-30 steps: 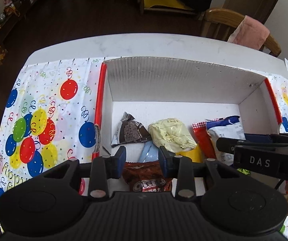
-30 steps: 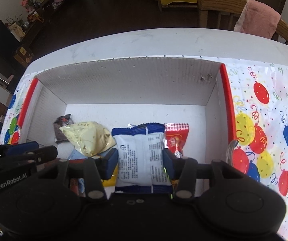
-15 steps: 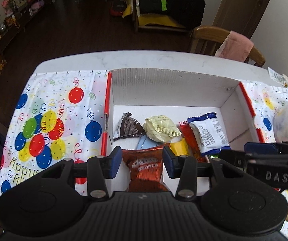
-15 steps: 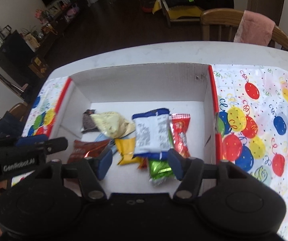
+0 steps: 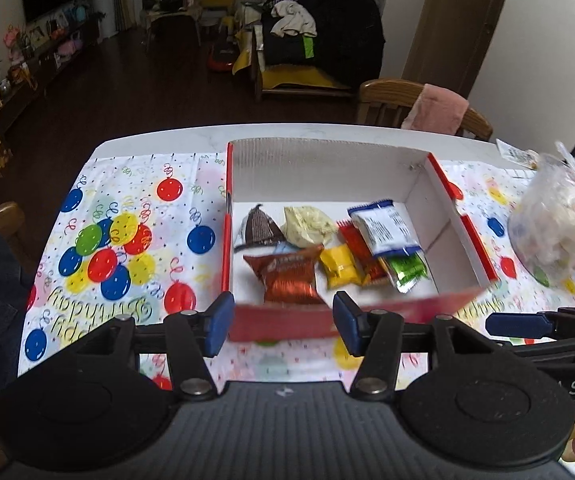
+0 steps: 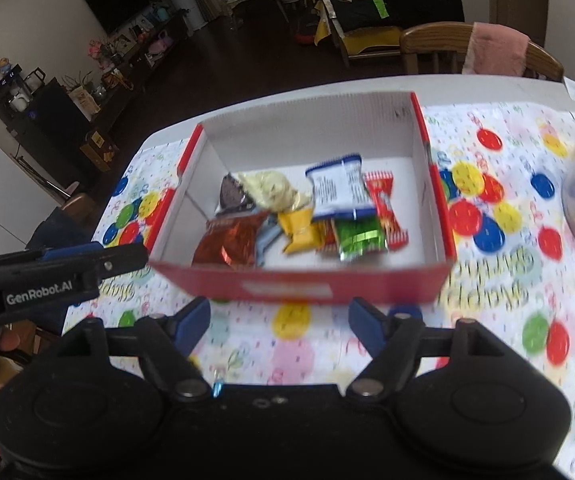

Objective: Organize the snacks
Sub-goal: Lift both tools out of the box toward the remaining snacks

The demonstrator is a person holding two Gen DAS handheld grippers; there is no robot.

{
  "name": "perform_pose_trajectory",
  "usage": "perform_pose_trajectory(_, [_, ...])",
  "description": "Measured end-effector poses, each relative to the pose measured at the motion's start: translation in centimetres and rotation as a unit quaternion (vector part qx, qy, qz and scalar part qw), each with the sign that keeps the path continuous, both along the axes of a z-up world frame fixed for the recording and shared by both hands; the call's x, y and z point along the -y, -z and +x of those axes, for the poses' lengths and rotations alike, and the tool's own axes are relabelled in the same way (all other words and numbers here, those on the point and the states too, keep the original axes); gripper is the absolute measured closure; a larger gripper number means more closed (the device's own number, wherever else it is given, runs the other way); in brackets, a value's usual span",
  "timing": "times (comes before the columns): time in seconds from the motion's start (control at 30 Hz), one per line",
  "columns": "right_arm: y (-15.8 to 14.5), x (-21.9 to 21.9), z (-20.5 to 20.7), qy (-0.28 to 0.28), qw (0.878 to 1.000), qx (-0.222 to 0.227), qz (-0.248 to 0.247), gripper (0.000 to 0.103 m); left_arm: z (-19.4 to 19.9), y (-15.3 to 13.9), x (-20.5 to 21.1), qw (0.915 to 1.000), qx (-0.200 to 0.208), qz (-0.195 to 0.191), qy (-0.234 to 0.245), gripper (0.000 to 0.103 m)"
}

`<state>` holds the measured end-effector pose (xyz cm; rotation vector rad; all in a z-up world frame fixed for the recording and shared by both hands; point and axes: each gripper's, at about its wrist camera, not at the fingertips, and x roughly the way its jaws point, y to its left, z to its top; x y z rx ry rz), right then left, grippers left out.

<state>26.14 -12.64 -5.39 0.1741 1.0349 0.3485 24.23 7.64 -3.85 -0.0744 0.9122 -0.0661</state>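
- We see a balloon-print tablecloth [image 5: 127, 248] covering the white table [image 5: 159, 140].
- On it stands a red-and-white cardboard box [image 6: 299, 284].
- Right of the box we see a clear bag of snacks [image 5: 559, 232].
- Inside the box lie the snack packets: brown Oreo [image 5: 287, 276], blue-white [image 5: 383, 228], pale yellow [image 5: 307, 226], yellow [image 5: 341, 266], green [image 5: 405, 270].
- Our left gripper [image 5: 283, 322] and right gripper [image 6: 279, 322] hover near the box's front wall, jaws opening, nothing between them.
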Motion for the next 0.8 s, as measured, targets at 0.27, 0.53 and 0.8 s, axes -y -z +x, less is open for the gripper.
perform_pose_trajectory(0.27, [0.7,0.0,-5.1,0.009,1.000,0.001,-0.004,0.017,-5.0,0.5,-0.5,0.9999,0.014,0.002,0.006,0.039])
perform_pose_trajectory(0.53, [2.1,0.6,-7.8,0.001,1.000,0.003,-0.006,0.004,-7.9,1.4,-0.8,0.9995,0.020,-0.005,-0.026,0.027])
perform_pose_trajectory(0.8, [5.6,1.5,-9.4,-0.046,0.998,-0.016,-0.033,0.004,-8.7,4.5,-0.8,0.9956,-0.024,-0.011,-0.090,0.026])
